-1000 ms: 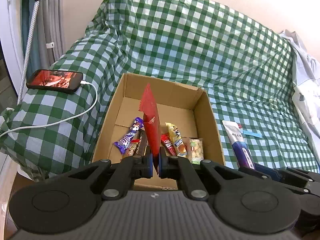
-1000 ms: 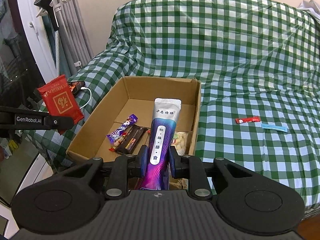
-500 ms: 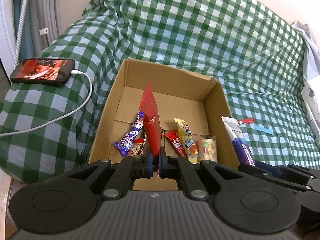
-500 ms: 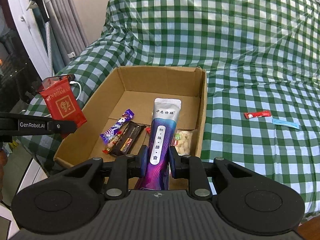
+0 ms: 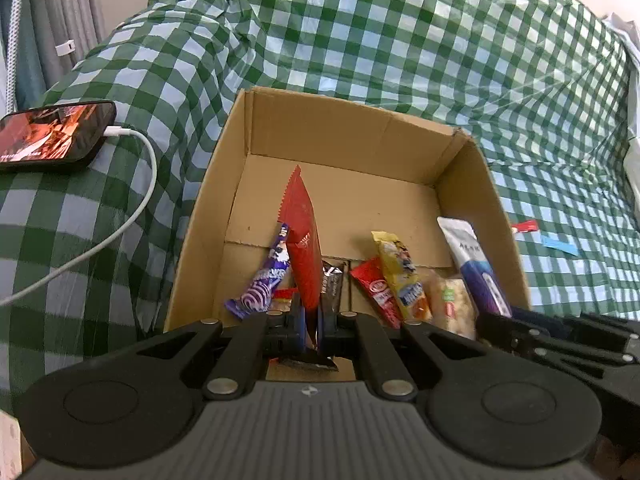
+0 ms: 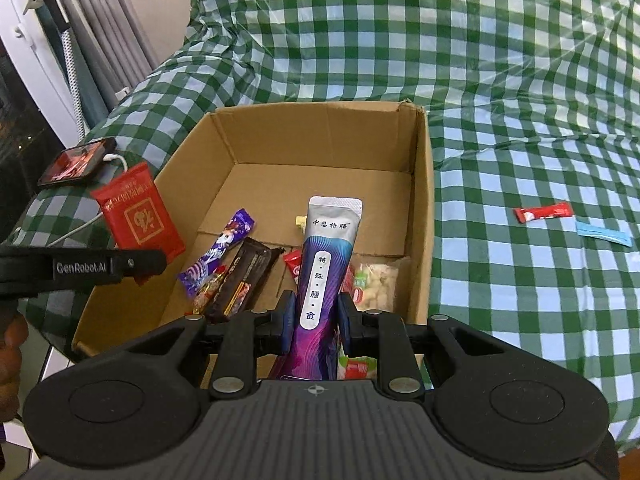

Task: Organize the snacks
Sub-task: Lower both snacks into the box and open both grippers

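Over the box, clamped upright: red packet left, purple pouch right, seemingly nearer the floor.

red packet upright over box

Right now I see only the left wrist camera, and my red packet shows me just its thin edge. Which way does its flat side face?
Observer: In the right wrist view, the red packet turns its flat printed face toward the right gripper.
Operator: Does the right gripper hold anything?
Observer: Yes. Its jaws press both sides of the purple pouch, which stands upright over the box.
Operator: Is anything hidden near that pouch?
Observer: A green and red packet shows beside the pouch's lower end, under the right gripper.
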Available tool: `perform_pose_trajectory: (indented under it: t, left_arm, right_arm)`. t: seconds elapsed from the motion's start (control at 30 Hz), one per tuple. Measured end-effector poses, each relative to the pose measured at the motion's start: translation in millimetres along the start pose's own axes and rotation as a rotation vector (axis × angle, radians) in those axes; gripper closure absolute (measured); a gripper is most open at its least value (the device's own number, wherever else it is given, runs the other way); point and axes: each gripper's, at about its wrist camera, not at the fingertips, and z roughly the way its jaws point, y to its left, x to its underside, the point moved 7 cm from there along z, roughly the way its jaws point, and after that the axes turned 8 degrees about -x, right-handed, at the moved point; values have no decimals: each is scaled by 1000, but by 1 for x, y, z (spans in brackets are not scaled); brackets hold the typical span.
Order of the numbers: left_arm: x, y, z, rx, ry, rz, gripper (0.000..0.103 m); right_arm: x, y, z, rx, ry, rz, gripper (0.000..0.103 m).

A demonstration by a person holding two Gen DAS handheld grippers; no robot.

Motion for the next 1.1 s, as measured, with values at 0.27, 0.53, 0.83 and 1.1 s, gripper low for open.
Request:
perform_pose_trajectory:
  t: [0.27,0.53,0.83,1.1]
  left_arm:
    - [-22,12,9,-78,-45,-4,0]
    - [18,11,-21,-111,11,-9,0]
    - [64,15,-80,-125,46,-30,0]
    - [87,2,-139,-118,-52,-35,0]
  right_arm:
    - [-28,-11,18,-10,-52,56,46]
    - [5,-10,-6,14,7,25,12]
    - [35,24,-64,22,-17,-20,6]
    - [58,47,-127,25,-129,-83,2]
